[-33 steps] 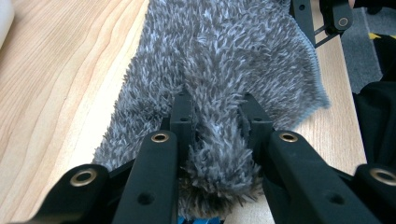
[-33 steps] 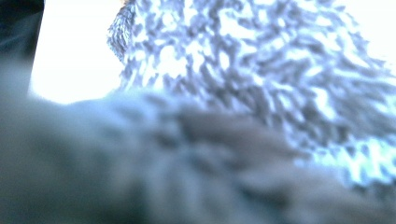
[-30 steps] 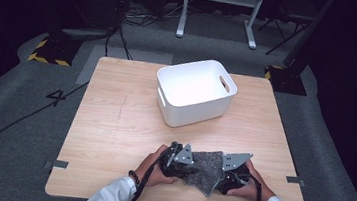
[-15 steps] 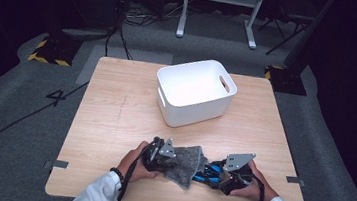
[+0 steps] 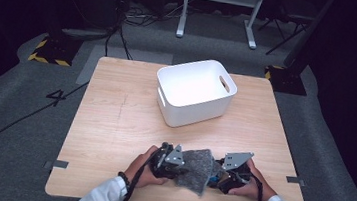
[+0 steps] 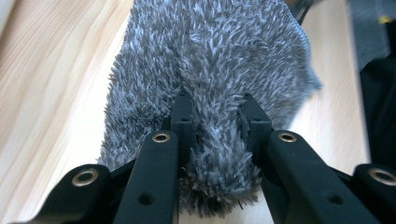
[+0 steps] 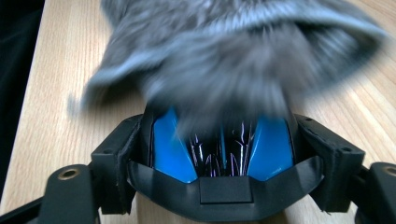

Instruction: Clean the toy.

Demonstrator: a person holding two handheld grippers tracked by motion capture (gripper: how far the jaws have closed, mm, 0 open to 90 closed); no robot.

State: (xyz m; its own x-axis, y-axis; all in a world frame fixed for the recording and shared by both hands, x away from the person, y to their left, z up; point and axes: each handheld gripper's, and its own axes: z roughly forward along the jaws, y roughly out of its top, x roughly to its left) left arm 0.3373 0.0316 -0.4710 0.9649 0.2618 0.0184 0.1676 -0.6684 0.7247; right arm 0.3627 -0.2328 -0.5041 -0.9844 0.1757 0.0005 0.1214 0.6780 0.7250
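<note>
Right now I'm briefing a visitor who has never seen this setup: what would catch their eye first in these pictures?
First the shaggy grey cloth at the table's near edge, pinched from both sides: the left tool is shut on one end, the right tool grips the other. Next the white bin, standing apart toward the far side of the wooden table.
</note>
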